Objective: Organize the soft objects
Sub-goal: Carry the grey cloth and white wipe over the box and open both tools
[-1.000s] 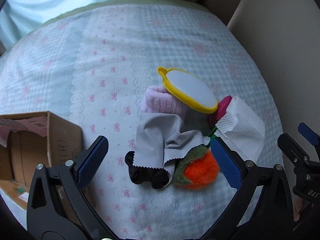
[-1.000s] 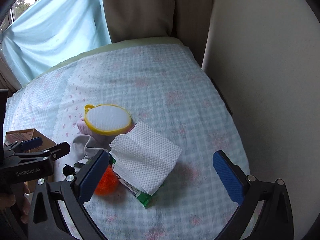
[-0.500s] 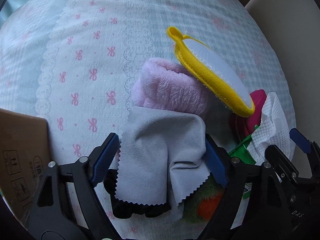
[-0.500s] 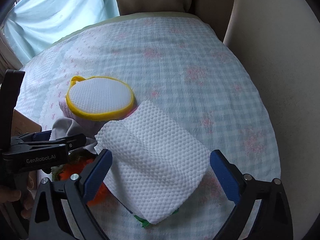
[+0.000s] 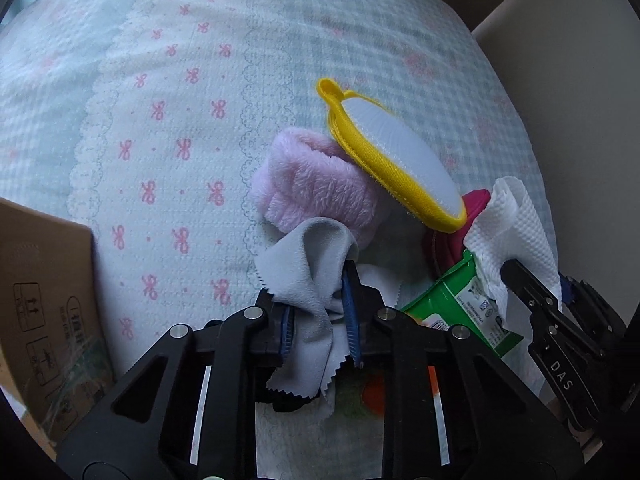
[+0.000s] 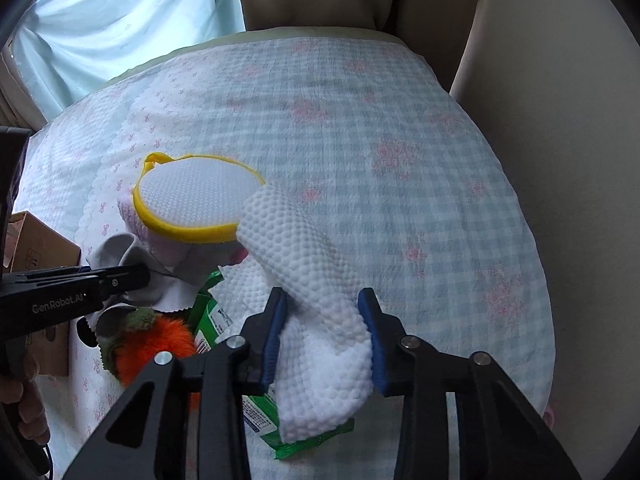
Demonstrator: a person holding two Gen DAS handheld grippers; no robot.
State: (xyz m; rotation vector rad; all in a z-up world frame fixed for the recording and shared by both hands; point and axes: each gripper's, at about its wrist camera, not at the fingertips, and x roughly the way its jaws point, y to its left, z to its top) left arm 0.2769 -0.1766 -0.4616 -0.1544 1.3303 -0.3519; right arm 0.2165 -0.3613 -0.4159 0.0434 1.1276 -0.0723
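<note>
A heap of soft things lies on the checked bedspread (image 5: 168,128). My left gripper (image 5: 318,304) is shut on a grey cloth (image 5: 308,264), which bunches up between its blue pads. My right gripper (image 6: 324,320) is shut on a white embossed cloth (image 6: 308,264), folded up between its pads. Behind them lie a pink fluffy towel (image 5: 316,188) and a yellow-rimmed white pad (image 5: 396,152) resting on it. An orange plush toy (image 6: 160,344) with a green top lies under the left gripper. A green packet (image 5: 460,300) lies under the white cloth.
A brown cardboard box (image 5: 44,312) stands at the left on the bed. A magenta item (image 5: 472,208) shows behind the yellow pad. A beige wall (image 6: 560,100) runs along the bed's right side, and a pale blue curtain (image 6: 120,20) hangs at the far end.
Both grippers have closed: the left on the grey cloth, the right on the white cloth, each cloth now bunched between the pads. Both moved in closer to the heap.
</note>
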